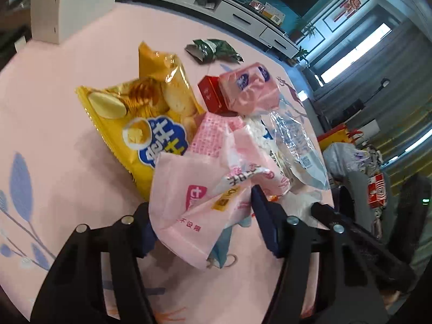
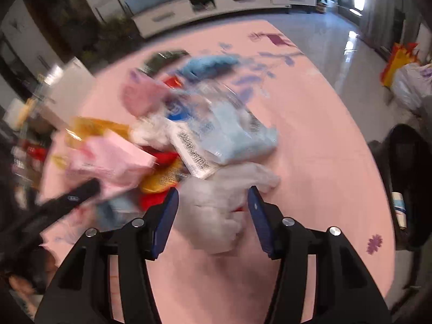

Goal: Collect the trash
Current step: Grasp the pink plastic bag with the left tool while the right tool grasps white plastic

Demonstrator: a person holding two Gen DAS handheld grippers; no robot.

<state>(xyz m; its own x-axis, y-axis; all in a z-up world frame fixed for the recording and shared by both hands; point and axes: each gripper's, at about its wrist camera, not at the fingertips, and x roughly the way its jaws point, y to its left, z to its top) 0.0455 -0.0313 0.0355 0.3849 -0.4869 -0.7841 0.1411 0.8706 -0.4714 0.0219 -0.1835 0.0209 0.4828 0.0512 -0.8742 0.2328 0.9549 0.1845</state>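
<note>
Yellow chip bag [image 1: 135,124], pink floral tablecloth [image 1: 54,108]

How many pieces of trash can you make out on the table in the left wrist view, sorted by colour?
Pink: 3 (tissue pack, checked wrapper, printed bag)
Yellow: 1 (snack bag)
Red: 1 (box)
Dark green: 1 (wrapper)
Clear: 1 (plastic bag)
White: 1 (crumpled plastic)
Total: 8
</note>
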